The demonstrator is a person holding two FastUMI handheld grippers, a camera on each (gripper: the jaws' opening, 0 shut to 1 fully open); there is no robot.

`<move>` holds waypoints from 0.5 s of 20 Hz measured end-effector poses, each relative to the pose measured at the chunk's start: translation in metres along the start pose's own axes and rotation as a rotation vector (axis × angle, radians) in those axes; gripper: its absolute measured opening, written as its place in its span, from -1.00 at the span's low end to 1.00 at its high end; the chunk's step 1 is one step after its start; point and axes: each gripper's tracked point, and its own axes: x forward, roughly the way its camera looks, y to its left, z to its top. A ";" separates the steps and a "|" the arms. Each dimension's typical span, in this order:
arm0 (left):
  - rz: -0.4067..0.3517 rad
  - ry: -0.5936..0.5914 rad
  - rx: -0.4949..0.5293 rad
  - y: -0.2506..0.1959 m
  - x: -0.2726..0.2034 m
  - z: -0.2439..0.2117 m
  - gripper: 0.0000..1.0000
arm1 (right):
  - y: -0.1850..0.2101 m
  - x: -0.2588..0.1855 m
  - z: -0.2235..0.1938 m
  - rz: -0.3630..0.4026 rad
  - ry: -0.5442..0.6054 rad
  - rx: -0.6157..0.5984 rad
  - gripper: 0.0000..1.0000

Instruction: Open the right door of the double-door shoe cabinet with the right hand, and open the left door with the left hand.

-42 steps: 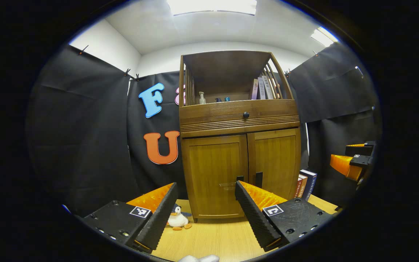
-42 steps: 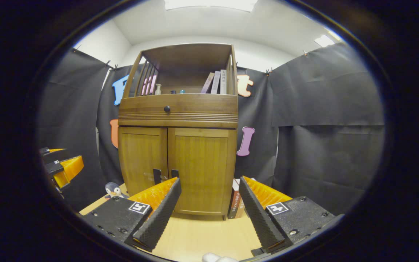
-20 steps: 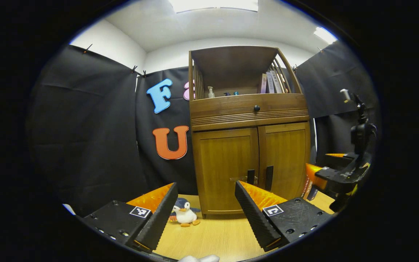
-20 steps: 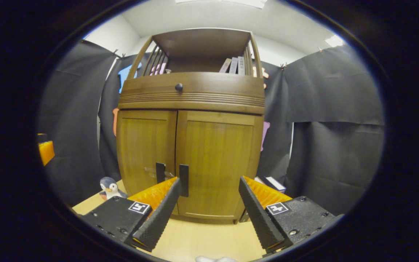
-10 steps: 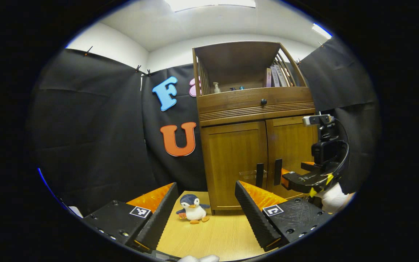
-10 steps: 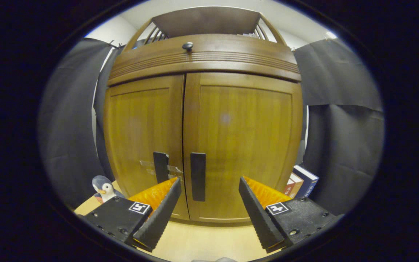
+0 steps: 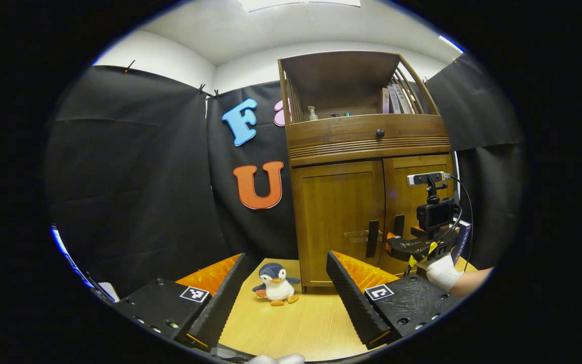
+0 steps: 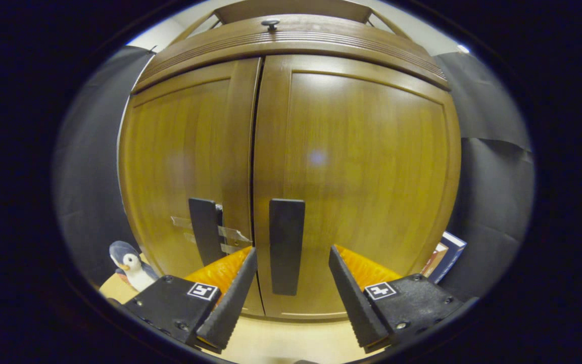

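- The cabinet (image 8: 321, 126) stands on the tabletop (image 7: 296, 323), both doors closed.
- In the right gripper view the right door (image 8: 367, 172) looms close, and its dark vertical handle (image 8: 286, 245) stands just ahead of the right gripper (image 8: 288, 290), lined up with the gap between the fingers.
- The right gripper is spread wide, its fingers either side of the handle's lower end but not pressing on it; it holds nothing.
- The left door (image 8: 185, 167) has its own handle (image 8: 204, 230) just left of the seam, above the right gripper's left finger (image 8: 228, 298).
- In the left gripper view the cabinet sits farther off and to the right; the left door (image 7: 341, 217) and its handle (image 7: 373, 238) are well apart from the left gripper (image 7: 288, 296).
- The left gripper is also wide open and empty, hovering over the tabletop.
- The same view shows the right gripper (image 7: 397, 247), held by a gloved hand (image 7: 440, 272), up against the cabinet front near the handles.
- A toy penguin (image 7: 276, 284) sits on the tabletop at the cabinet's left foot, between the left gripper's fingers in that view.
- Books (image 8: 445, 258) lean beside the cabinet's right side.
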 end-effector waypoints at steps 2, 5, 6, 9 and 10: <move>0.003 0.008 0.001 0.000 0.002 -0.002 1.00 | 0.000 0.009 0.000 -0.001 0.003 0.000 0.69; 0.014 0.012 -0.002 0.004 0.004 -0.004 0.92 | 0.000 0.018 0.000 0.003 0.006 0.013 0.48; 0.018 0.015 -0.005 0.005 0.005 -0.005 0.92 | 0.000 0.021 -0.001 0.005 0.010 0.014 0.39; 0.025 0.019 -0.013 0.008 0.005 -0.006 0.92 | 0.005 0.025 -0.002 0.027 0.015 0.027 0.18; 0.027 0.020 -0.014 0.009 0.006 -0.005 0.92 | 0.008 0.025 -0.003 0.031 0.017 0.031 0.04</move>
